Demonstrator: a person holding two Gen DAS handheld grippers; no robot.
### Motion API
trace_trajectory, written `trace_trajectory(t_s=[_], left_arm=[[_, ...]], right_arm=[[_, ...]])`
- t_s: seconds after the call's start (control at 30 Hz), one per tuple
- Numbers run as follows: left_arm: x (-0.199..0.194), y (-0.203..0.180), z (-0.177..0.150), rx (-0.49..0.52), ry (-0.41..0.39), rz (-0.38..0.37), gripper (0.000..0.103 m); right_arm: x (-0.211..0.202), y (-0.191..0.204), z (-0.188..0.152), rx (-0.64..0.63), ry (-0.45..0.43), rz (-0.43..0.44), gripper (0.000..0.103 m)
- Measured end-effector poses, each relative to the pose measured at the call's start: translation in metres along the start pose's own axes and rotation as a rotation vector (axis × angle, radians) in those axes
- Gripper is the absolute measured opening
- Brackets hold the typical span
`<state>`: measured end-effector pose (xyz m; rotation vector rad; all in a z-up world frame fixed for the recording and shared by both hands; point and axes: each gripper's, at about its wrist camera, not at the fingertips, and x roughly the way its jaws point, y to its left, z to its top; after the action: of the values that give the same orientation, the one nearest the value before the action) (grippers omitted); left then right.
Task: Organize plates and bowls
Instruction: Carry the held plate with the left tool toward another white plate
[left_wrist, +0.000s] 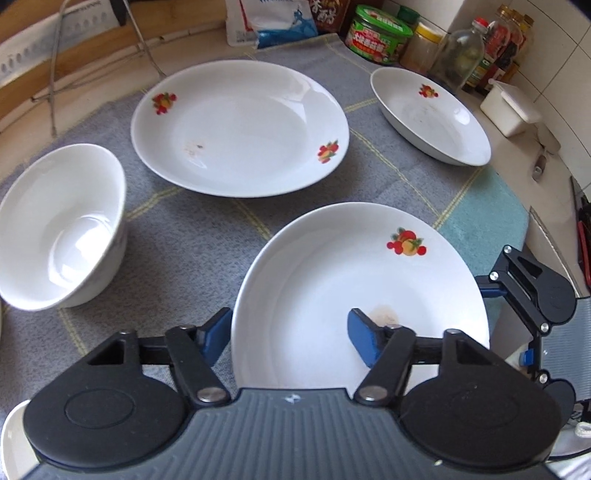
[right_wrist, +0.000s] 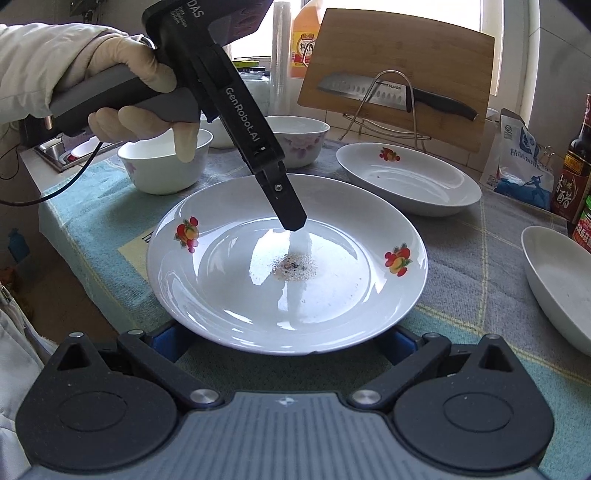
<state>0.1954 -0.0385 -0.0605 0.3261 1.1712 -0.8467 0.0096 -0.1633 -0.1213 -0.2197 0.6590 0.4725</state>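
A kitchen counter (left_wrist: 546, 229) carries a grey and teal checked cloth (left_wrist: 177, 236). Behind it the wall is pale tile (left_wrist: 565, 74). A window (right_wrist: 369, 14) at the back lets in bright daylight. A wooden cutting board (right_wrist: 399, 74) leans in a wire rack (right_wrist: 391, 129) with a knife (right_wrist: 388, 94) across it. Sauce bottles (left_wrist: 498, 51), a green-lidded jar (left_wrist: 380, 35), a white bag (right_wrist: 521, 162) and a white lidded box (left_wrist: 511, 107) line the counter's edge

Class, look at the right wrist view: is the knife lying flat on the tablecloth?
No. The knife rests on a wire rack against the upright wooden cutting board, clear of the tablecloth.
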Motion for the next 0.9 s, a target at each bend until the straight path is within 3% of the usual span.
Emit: trace_trajectory(t_s=[0.37, 0.9], left_arm=[[0.004, -0.003, 0.009, 0.058, 0.047, -0.019, 0.063], [0.003, -0.004, 0.01, 0.063, 0.048, -0.021, 0.064]], right_arm=[[0.0, 0.001, 0.003, 0.002, 0.015, -0.015, 0.103], [-0.005, -0.002, 0.01, 0.011, 0.038, -0.008, 0.103]])
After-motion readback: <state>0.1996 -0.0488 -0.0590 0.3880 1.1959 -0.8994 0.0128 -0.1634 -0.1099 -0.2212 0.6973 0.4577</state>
